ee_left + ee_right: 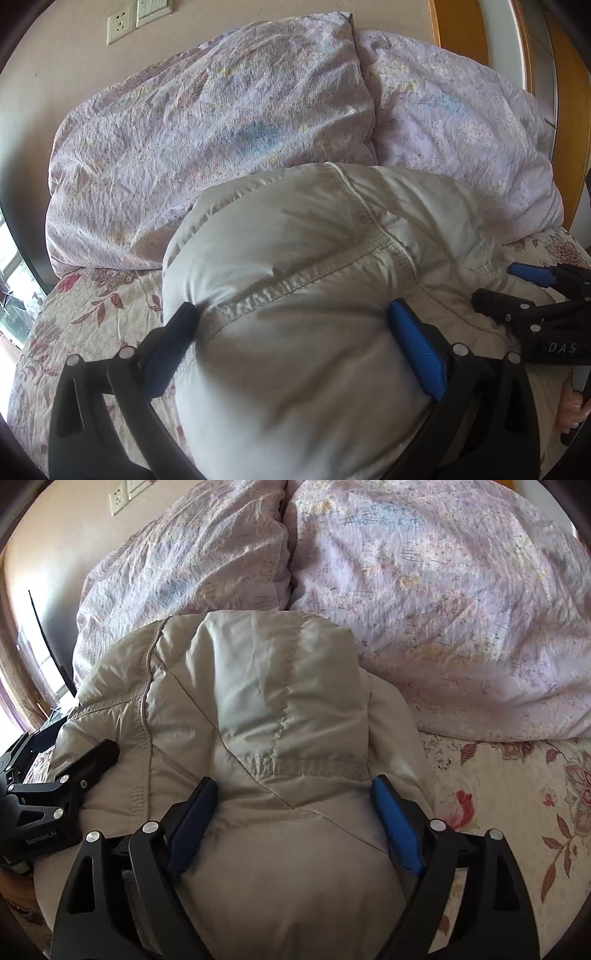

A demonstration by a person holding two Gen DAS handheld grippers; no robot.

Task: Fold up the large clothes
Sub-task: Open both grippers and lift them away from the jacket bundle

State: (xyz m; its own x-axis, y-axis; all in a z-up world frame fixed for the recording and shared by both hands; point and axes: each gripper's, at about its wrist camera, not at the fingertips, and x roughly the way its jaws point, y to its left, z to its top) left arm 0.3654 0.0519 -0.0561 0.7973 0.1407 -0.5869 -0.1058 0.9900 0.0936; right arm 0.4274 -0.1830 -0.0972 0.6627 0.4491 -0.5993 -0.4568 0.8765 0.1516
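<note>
Lying bunched on a bed, a pale beige padded jacket (pixel 258 709) forms a thick puffy mound with quilted seams and a stitched band across it. Its far edge touches two lilac floral pillows (pixel 207 122) against the wall; bare floral bedspread (pixel 517 805) lies open to its right, and a narrower strip to its left. The right tool (pixel 291 801) sits spread wide, blue pads (pixel 397 830) flanking a bulge of fabric. The left tool (pixel 295 328) is likewise wide, jacket swelling between its fingers; whether they press it I cannot tell.
</note>
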